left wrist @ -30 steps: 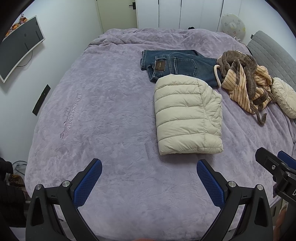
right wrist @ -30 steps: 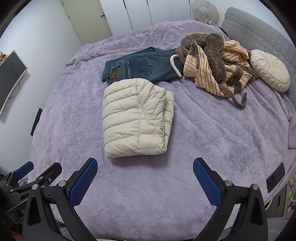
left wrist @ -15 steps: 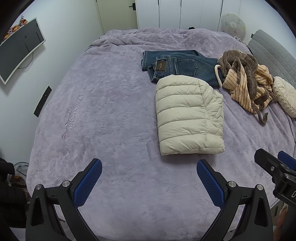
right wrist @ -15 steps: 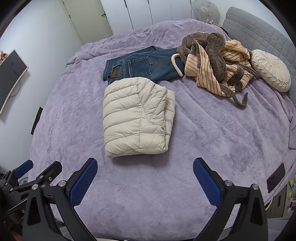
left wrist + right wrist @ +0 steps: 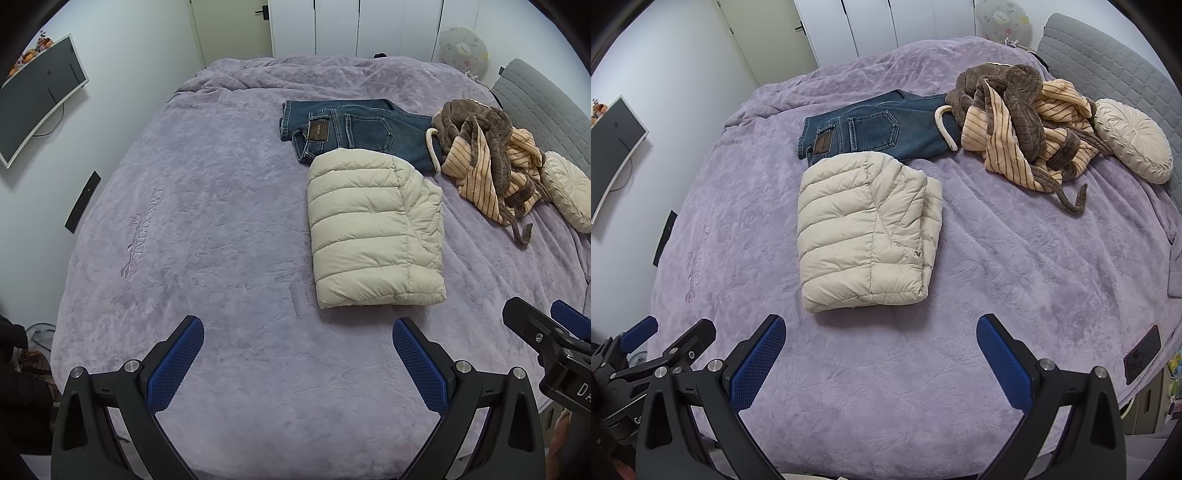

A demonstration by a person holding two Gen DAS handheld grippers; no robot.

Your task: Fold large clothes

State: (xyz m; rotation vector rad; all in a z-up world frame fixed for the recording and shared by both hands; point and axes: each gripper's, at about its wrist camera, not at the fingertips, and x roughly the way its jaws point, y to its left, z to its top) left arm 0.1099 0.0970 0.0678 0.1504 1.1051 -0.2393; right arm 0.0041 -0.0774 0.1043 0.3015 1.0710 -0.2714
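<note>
A cream puffer jacket [image 5: 373,232] lies folded into a rectangle on the purple bedspread [image 5: 207,229]; it also shows in the right wrist view [image 5: 866,232]. Folded blue jeans [image 5: 354,129] lie just behind it, seen too in the right wrist view [image 5: 875,129]. A crumpled brown and striped robe [image 5: 487,155] lies to the right, also in the right wrist view [image 5: 1023,125]. My left gripper [image 5: 297,363] is open and empty above the bed's near edge. My right gripper [image 5: 881,360] is open and empty, to the right of the left one.
A round cream cushion [image 5: 1134,140] leans at the grey headboard [image 5: 1108,70]. A monitor [image 5: 37,96] hangs on the left wall. White wardrobe doors [image 5: 354,29] stand behind the bed. A dark phone [image 5: 1141,354] lies at the bed's right edge.
Both grippers have drifted very slightly; the clothes look a touch lower in view. Nothing was taken hold of or let go.
</note>
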